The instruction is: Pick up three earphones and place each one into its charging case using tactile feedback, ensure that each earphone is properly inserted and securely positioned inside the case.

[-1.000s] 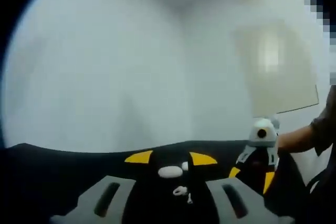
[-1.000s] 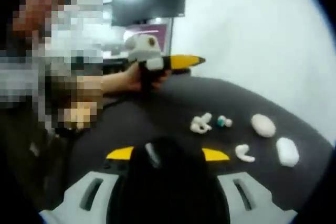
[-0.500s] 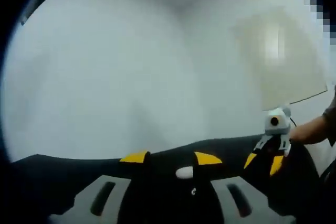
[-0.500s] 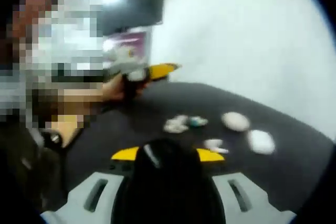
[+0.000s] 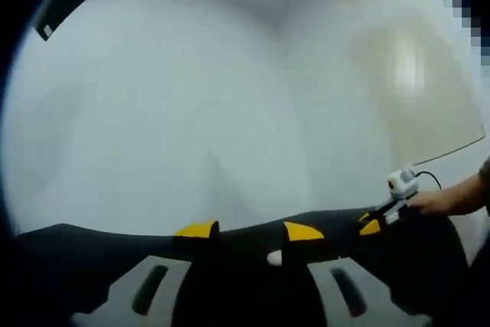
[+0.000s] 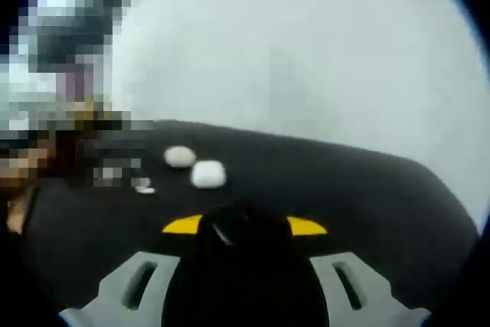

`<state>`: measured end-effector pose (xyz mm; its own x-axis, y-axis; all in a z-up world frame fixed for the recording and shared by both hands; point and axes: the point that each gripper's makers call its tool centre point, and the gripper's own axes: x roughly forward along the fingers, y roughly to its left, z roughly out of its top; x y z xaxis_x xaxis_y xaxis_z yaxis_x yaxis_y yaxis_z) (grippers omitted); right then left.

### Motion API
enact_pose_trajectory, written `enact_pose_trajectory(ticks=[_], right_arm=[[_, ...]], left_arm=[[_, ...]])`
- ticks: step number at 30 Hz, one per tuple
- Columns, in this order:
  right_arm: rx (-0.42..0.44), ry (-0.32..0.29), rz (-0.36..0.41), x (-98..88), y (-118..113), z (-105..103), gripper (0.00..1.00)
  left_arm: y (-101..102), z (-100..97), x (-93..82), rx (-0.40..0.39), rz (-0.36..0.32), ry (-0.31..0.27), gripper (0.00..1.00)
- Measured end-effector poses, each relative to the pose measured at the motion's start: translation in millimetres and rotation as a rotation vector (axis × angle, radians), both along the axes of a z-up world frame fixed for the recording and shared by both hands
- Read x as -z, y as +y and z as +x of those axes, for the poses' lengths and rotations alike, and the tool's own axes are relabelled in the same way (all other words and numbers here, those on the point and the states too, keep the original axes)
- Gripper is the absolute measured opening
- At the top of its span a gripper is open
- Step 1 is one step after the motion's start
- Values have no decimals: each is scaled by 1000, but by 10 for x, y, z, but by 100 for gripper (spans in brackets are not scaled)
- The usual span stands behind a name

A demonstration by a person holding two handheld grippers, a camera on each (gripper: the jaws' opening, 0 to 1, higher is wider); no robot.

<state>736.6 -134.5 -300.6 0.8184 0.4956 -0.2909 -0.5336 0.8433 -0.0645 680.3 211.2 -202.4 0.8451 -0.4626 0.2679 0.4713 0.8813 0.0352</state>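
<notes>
A plain indoor test or lab-like room is showing here. Bare white walls (image 5: 191, 112) are rising behind a dark, matte black worktop (image 6: 344, 189), and two of them are meeting in a corner (image 5: 272, 17) in the left gripper view. A pale board (image 5: 417, 89) is hanging on the right-hand wall there. Small white earphone cases (image 6: 207, 174) are lying near the worktop's far left part in the right gripper view. The pictures are too blurred for telling the room's sort more closely.

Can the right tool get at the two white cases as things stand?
Probably yes: the white cases lie bare on the black table, up-left of the right tool, nothing between.
</notes>
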Motion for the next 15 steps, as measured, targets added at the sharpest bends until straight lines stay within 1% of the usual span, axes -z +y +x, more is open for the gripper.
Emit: enact_pose_trajectory(ticks=[2,4,6,7,9,10,11,12,13,15], right_arm=[[54,35,32,33,-121,93,41],[95,40,35,41,-235,184,41],[103,37,26,68,-266,200,41],[112,50,20,111,-282,214,41],[115,77,-16,222,-301,220,41],[109,31,1,162,-286,235,41],[111,51,-9,191,-275,225,42],[112,50,-11,184,-269,223,42],[114,50,-15,182,-273,229,44],[123,40,-14,137,-282,234,54]], left_arm=[[-6,2,3,-1,4,-1,30],[-17,-1,6,2,7,0,30],[-25,-5,3,4,11,-4,30],[-29,-7,2,6,11,-4,30],[-32,-8,1,7,11,-4,30],[-35,-8,0,8,12,-4,30],[-39,-8,0,10,11,-3,30],[-45,-12,-1,11,10,-3,30],[-50,-16,-2,13,9,-3,30],[-69,-29,-7,20,7,-6,30]])
